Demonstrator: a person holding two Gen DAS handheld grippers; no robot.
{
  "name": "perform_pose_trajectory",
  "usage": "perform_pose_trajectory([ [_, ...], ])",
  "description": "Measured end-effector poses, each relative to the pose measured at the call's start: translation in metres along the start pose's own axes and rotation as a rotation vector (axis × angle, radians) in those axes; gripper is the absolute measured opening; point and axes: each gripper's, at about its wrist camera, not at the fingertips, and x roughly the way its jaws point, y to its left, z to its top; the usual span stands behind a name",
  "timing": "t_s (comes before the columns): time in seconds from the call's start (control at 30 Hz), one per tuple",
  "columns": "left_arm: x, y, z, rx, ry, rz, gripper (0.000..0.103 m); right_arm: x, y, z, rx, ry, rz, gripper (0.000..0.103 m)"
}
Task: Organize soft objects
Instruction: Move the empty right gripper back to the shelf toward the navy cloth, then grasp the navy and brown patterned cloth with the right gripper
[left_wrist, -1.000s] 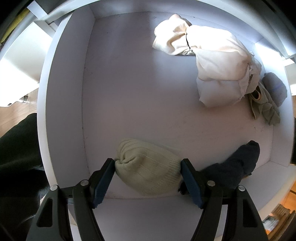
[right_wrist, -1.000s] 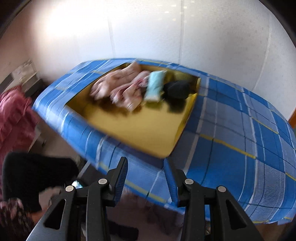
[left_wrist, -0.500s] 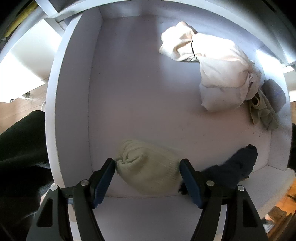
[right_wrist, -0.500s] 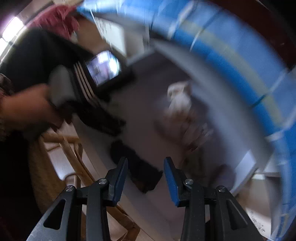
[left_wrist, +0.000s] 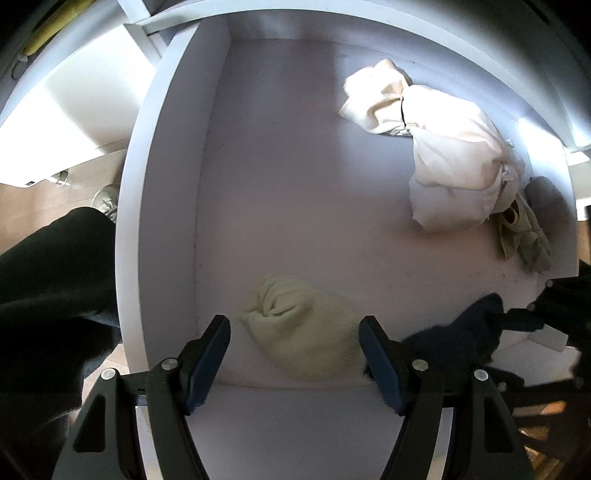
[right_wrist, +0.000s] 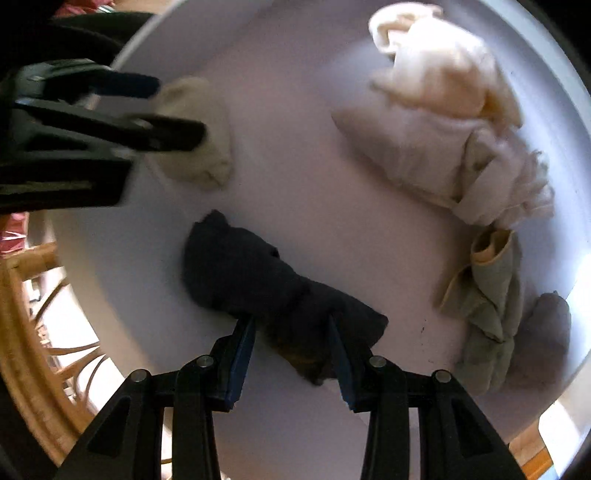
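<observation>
Left gripper (left_wrist: 293, 341) spread wide around pale hat (left_wrist: 303, 328) at drawer (left_wrist: 159, 206) front, not pinching; right gripper (right_wrist: 291, 332) straddling dark sock (right_wrist: 236, 266), jaws apart. Risk: shallow bite snags one fold, sock slips out

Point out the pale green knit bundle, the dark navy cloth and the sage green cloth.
pale green knit bundle (left_wrist: 303, 332), left wrist view, ribbed middle.
dark navy cloth (right_wrist: 251, 273), right wrist view, thick centre.
sage green cloth (right_wrist: 491, 310), right wrist view, folded middle.

No legible text, seemingly.
</observation>
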Motion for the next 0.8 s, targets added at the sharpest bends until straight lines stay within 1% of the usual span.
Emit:
perform_pose_trajectory([
  [0.07, 0.000, 0.001, 0.001, -0.006, -0.003, 0.003, 0.073, -0.001, -0.012, -0.001, 0.047, -0.026, -0.079, 0.040],
  [0.1, 0.000, 0.002, 0.001, -0.008, -0.005, 0.006, 0.073, -0.002, -0.018, -0.002, 0.078, -0.034, -0.097, 0.040],
  [0.2, -0.001, 0.002, 0.001, -0.014, -0.005, 0.003, 0.073, -0.014, -0.047, -0.011, 0.222, -0.078, -0.093, 0.040],
  [0.23, -0.002, 0.002, 0.000, -0.018, -0.006, -0.003, 0.073, -0.020, -0.055, -0.015, 0.251, -0.099, -0.070, 0.040],
  [0.3, -0.003, 0.004, 0.000, -0.019, -0.010, -0.008, 0.073, -0.025, -0.059, -0.019, 0.261, -0.115, -0.025, 0.041],
  [0.37, -0.002, 0.008, -0.002, -0.017, -0.011, -0.007, 0.073, -0.026, -0.058, -0.020, 0.243, -0.123, -0.016, 0.042],
  [0.43, -0.003, 0.008, -0.002, -0.013, -0.006, -0.003, 0.073, -0.020, -0.048, -0.018, 0.208, -0.107, -0.039, 0.042],
  [0.53, -0.005, 0.008, -0.001, -0.017, -0.002, -0.004, 0.073, -0.006, -0.032, -0.014, 0.147, -0.068, -0.091, 0.045],
  [0.6, -0.004, 0.008, -0.002, -0.021, 0.001, -0.002, 0.074, 0.002, -0.028, -0.012, 0.133, -0.048, -0.117, 0.045],
  [0.73, -0.002, 0.009, -0.002, -0.023, 0.015, 0.009, 0.075, 0.020, -0.026, -0.014, 0.152, -0.023, -0.192, 0.045],
  [0.77, -0.001, 0.009, -0.003, -0.022, 0.020, 0.012, 0.076, 0.022, -0.026, -0.015, 0.159, -0.030, -0.201, 0.045],
  [0.8, 0.000, 0.008, -0.003, -0.023, 0.023, 0.015, 0.076, 0.023, -0.023, -0.014, 0.173, -0.033, -0.199, 0.040],
])
